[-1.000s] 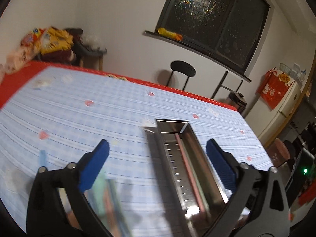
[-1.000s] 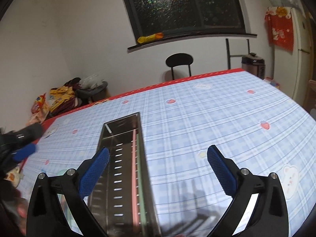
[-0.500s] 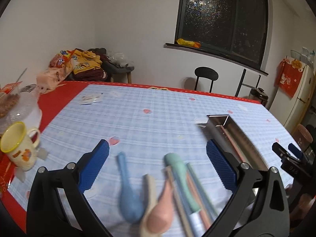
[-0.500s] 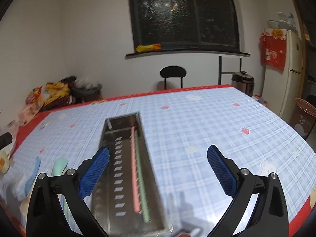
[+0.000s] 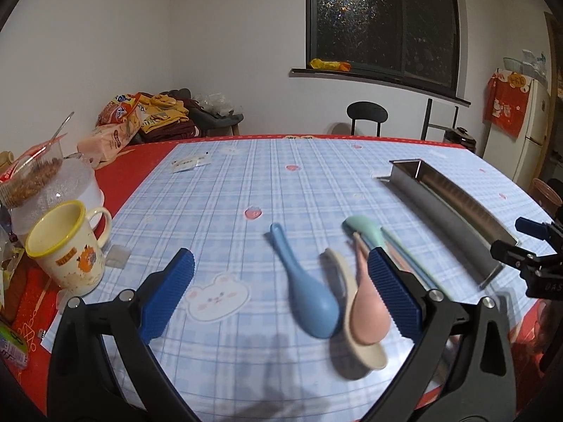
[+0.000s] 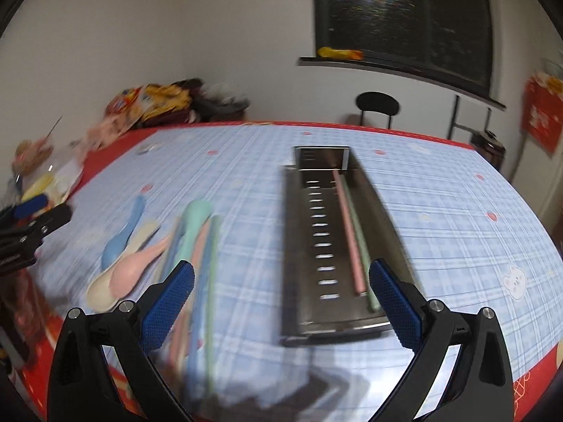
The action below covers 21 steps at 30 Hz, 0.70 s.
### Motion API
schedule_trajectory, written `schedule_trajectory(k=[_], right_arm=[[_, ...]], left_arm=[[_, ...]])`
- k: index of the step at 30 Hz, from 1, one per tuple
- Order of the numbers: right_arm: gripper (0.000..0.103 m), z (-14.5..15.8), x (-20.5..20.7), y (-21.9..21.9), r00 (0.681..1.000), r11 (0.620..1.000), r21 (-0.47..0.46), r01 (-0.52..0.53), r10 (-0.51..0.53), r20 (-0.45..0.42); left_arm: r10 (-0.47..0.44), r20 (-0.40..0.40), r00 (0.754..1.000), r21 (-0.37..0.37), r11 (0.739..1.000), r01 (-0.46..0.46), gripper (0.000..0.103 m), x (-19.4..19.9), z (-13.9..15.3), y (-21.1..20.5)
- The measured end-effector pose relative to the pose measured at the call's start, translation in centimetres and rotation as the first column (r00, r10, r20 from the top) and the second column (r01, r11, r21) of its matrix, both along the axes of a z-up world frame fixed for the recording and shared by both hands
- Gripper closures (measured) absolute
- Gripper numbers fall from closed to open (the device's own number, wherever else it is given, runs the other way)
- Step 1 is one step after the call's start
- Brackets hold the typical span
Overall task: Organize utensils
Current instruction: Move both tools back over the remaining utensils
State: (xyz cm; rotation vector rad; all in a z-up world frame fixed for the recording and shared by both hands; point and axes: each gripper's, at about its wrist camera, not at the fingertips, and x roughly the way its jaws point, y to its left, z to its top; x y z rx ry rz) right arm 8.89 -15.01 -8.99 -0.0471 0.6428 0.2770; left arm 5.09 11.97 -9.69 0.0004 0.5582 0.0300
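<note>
This is a room in a home. A big table (image 5: 225, 190) has a checked cloth, a yellow mug (image 5: 67, 246), snack bags (image 5: 119, 119), and a fridge (image 5: 531, 130) nearby.

Desk (image 5: 218, 211) covered by a blue plaid cloth with red border. Laid upon it: blue spoon (image 5: 306, 292), pink spoon (image 5: 369, 309), beige spoon (image 5: 359, 351), green spoon (image 5: 362, 228), steel tray (image 6: 337, 246), yellow-rimmed mug (image 5: 65, 246).
</note>
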Motion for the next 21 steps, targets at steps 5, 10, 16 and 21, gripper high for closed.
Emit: schedule_trajectory(k=[5, 10, 16, 21], right_arm=[[0.02, -0.5, -0.8, 2.2, 0.993, 0.994, 0.0, -0.111, 0.111, -0.039], [0.068, -1.6, -1.1, 3.9, 0.98, 0.985, -0.03, -0.172, 0.167, -0.109], [0.094, -3.0, -1.0, 4.5, 0.97, 0.982, -0.044, -0.184, 0.174, -0.17], [0.095, -3.7, 0.2, 4.8, 0.966, 0.983, -0.066, -0.17, 0.154, -0.206]], left_arm=[[-0.015, 0.018, 1.0, -0.021, 1.0, 0.015, 0.006, -0.4, -1.1, 1.1], [-0.045, 0.028, 0.999, -0.048, 0.998, 0.046, 0.006, -0.5, -1.7, 1.4], [-0.069, 0.032, 0.997, -0.035, 0.997, 0.07, 0.006, -0.6, -1.7, 0.9], [-0.09, 0.037, 0.995, -0.01, 0.996, 0.091, 0.006, -0.7, -1.7, 0.2]])
